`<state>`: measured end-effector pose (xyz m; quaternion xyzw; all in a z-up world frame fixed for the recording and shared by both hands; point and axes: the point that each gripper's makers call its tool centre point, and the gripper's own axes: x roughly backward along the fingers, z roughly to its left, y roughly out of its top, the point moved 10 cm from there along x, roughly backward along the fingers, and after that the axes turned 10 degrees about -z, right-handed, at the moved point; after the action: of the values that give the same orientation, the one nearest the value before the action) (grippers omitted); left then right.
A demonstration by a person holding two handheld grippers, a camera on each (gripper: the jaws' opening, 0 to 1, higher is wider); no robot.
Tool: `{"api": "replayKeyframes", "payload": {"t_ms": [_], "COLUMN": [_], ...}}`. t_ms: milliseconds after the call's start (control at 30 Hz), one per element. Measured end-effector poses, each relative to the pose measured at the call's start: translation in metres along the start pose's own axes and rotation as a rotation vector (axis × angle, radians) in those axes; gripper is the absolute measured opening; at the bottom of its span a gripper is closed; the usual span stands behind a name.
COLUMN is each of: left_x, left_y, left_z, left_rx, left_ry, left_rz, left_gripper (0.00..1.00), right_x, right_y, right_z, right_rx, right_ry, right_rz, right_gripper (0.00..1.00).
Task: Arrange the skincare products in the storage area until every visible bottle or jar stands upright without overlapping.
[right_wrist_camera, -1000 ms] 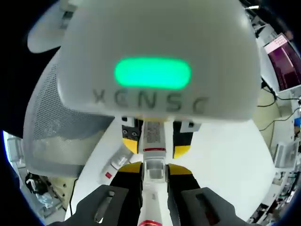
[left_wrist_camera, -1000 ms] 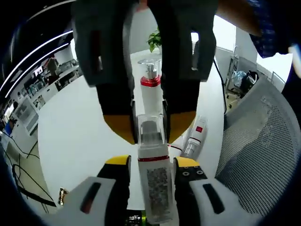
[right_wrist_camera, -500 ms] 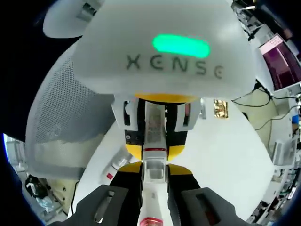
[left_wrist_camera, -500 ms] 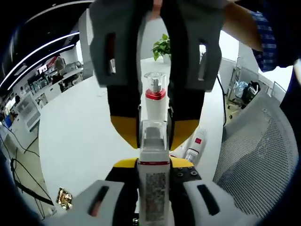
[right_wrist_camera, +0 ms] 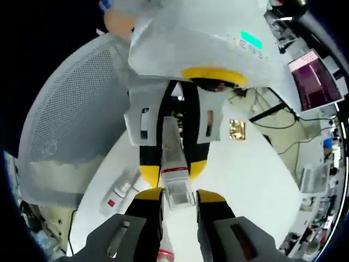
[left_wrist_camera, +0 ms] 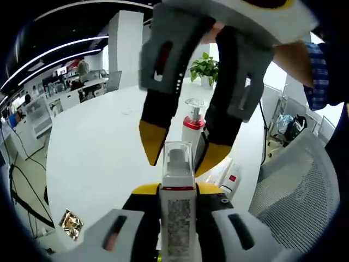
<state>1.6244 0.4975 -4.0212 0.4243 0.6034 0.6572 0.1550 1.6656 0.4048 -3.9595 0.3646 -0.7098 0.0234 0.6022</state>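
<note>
"What's the left gripper point(left_wrist_camera: 177, 191) got?"

"A slim white bottle point(left_wrist_camera: 177, 221) with a red band and a clear cap point(left_wrist_camera: 177, 158). Its jaws are clamped on the body just under the band, holding it up off the white table point(left_wrist_camera: 98, 147). Left of that bottle there's only a scrap of gold foil point(left_wrist_camera: 70, 222) lying on the table."

"And the right gripper point(left_wrist_camera: 180, 148)?"

"It faces the bottle from the far end. Its yellow-tipped jaws stand apart on either side of the cap and aren't pinching it."

"Would the cap be a good place to grip?"

"I'd say not. It looks like thin, smooth plastic that could slip or pop off. The body looks rigid and probably light, so the labelled middle is the safer hold."

"Is there anything in the bottle?"

"I can't tell, because the wall is opaque. Through the cap I can see a pump head."

"What's past it?"

"A pump bottle point(left_wrist_camera: 193, 117) with a red collar stands upright behind it. To the right of the held bottle a white tube point(left_wrist_camera: 229, 183) with a red mark lies on its side, near a mesh chair point(left_wrist_camera: 305, 196). That tube needs standing up."
</note>
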Motion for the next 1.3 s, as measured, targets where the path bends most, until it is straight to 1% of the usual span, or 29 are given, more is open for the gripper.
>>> {"api": "replayKeyframes", "payload": {"t_ms": [133,233,333,433,533,633,700,800,900,1000,1100,1200,1300], "left_x": [0.001,0.001,0.002,0.003,0.005,0.007,0.009,0.011,0.011,0.011,0.012,0.013,0.014], "left_y": [0.001,0.001,0.001,0.002,0.003,0.005,0.005,0.007,0.008,0.009,0.011,0.012,0.014], "left_z": [0.002,0.003,0.005,0.006,0.010,0.013,0.014,0.015,0.016,0.017,0.017,0.018,0.018], "left_rx": [0.021,0.038,0.058,0.086,0.122,0.179,0.207,0.250,0.277,0.305,0.336,0.355,0.381], "left_ry": [0.012,0.023,0.027,0.033,0.041,0.039,0.034,0.025,0.016,0.002,-0.017,-0.022,-0.047], "left_rz": [-0.017,-0.020,-0.028,-0.048,-0.071,-0.106,-0.126,-0.167,-0.191,-0.218,-0.244,-0.265,-0.295], "left_gripper": [0.20,0.20,0.20,0.20,0.20,0.20,0.20,0.20,0.20,0.20,0.20,0.20,0.20], "right_x": [0.007,0.012,0.015,0.018,0.023,0.026,0.027,0.027,0.028,0.027,0.025,0.024,0.024], "right_y": [-0.005,-0.012,-0.017,-0.022,-0.026,-0.031,-0.036,-0.036,-0.037,-0.038,-0.041,-0.040,-0.038], "right_z": [0.001,0.003,0.005,0.008,0.009,0.012,0.015,0.020,0.025,0.030,0.036,0.044,0.051], "right_rx": [-0.057,-0.091,-0.138,-0.197,-0.276,-0.351,-0.417,-0.502,-0.595,-0.693,-0.817,-0.857,-0.908], "right_ry": [-0.075,-0.130,-0.194,-0.273,-0.375,-0.461,-0.560,-0.619,-0.675,-0.716,-0.743,-0.711,-0.678], "right_rz": [-0.067,-0.083,-0.119,-0.155,-0.213,-0.267,-0.294,-0.365,-0.419,-0.486,-0.554,-0.610,-0.701], "right_gripper": [0.21,0.20,0.20,0.23,0.23,0.22,0.21,0.22,0.21,0.19,0.14,0.12,0.14]}}
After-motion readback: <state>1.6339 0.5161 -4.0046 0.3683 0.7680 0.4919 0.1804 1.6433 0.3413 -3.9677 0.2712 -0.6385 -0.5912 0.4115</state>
